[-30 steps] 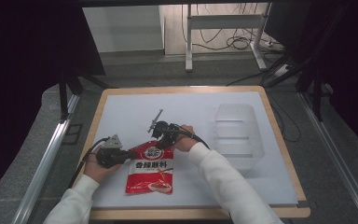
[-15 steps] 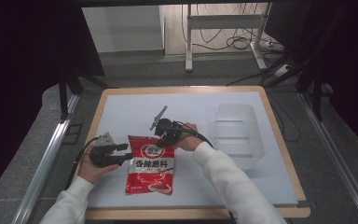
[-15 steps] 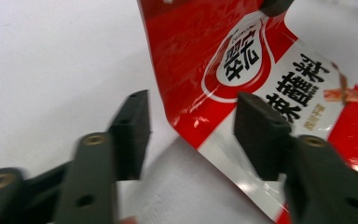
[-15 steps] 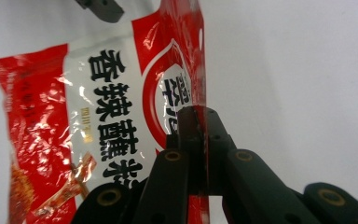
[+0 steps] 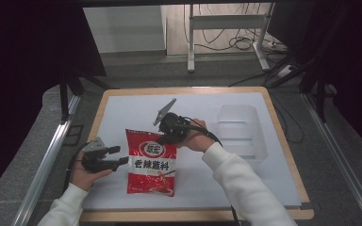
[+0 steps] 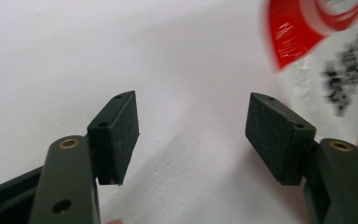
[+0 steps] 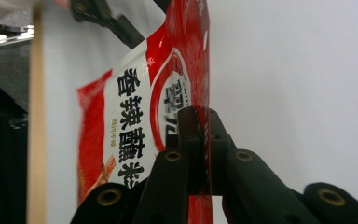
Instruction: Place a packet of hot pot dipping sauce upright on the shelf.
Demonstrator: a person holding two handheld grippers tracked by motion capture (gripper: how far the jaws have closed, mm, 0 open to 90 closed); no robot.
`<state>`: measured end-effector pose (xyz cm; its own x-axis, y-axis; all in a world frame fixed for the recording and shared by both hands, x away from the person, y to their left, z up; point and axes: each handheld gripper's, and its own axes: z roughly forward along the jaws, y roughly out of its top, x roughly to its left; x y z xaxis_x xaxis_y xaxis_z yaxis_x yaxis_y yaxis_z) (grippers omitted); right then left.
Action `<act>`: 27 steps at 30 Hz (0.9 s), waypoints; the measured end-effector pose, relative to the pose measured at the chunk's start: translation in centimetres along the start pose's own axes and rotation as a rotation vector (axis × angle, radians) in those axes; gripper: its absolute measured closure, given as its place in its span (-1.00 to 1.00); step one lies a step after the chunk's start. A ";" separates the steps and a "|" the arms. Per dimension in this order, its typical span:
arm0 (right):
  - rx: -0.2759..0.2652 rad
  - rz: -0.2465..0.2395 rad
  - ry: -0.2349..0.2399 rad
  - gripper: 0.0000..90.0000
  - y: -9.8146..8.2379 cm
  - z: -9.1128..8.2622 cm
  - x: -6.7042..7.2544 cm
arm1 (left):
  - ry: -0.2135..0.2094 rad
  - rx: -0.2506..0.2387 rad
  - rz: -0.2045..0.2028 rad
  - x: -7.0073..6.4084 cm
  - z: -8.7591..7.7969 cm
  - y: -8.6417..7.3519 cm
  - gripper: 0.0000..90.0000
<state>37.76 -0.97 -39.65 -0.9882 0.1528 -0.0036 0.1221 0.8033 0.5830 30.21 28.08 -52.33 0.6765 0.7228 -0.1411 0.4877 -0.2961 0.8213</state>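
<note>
A red and white snack bag (image 5: pixel 152 162) with black characters lies on the white table top (image 5: pixel 122 113), left of centre. My right gripper (image 5: pixel 166 137) is shut on the bag's top right edge; in the right gripper view the bag (image 7: pixel 135 126) is pinched between the two jaws of the right gripper (image 7: pixel 199 122). My left gripper (image 5: pixel 119 156) is held just left of the bag, open and holding nothing. The left gripper view has my left gripper (image 6: pixel 192 128) with its pads wide apart over bare white surface, and the bag (image 6: pixel 331 65) blurred at the upper right.
A clear plastic container (image 5: pixel 239 129) stands on the table to the right of my right hand. The table has a wooden rim (image 5: pixel 283 141). A metal rail (image 5: pixel 47 155) runs along the left side, and a metal stand with cables (image 5: pixel 226 37) is beyond the far edge.
My left gripper has let go of the bag's left edge and drawn back to the left, now open. The right gripper stays shut on the bag's top.
</note>
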 end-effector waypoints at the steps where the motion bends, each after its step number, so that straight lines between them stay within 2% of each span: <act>1: 0.000 0.000 0.000 0.97 0.0 0.0 0.0 | 0.000 0.000 0.000 0.0 0.0 0.0 -0.24; 3: -0.018 -0.026 -0.028 0.97 0.6 -1.4 0.7 | -0.004 -0.004 0.000 0.0 -0.2 0.0 -0.23; 4: -0.018 -0.026 -0.028 0.97 0.6 -1.4 0.7 | -0.002 -0.005 0.002 0.0 -0.3 -0.1 -0.23; 6: -0.034 -0.025 -0.043 0.97 0.9 -2.4 1.0 | -0.005 -0.006 0.000 0.0 -0.3 -0.2 -0.23; 9: -0.049 -0.028 -0.031 0.97 1.0 -2.9 1.2 | -0.016 -0.002 -0.001 -0.1 -0.2 -0.3 -0.23; 18: -0.062 -0.069 -0.069 0.97 1.8 -4.9 1.8 | -0.016 0.034 0.022 -0.4 0.6 -0.5 -0.25; 27: -0.088 -0.051 -0.117 0.97 1.9 -7.4 1.1 | -0.008 0.046 0.041 -0.7 0.8 -0.5 -0.25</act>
<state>36.22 -3.56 -32.57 -0.9748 0.1834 -0.1271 0.0582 0.7587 0.6488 29.93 27.20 -53.09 0.7005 0.7047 -0.1127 0.4846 -0.3538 0.8000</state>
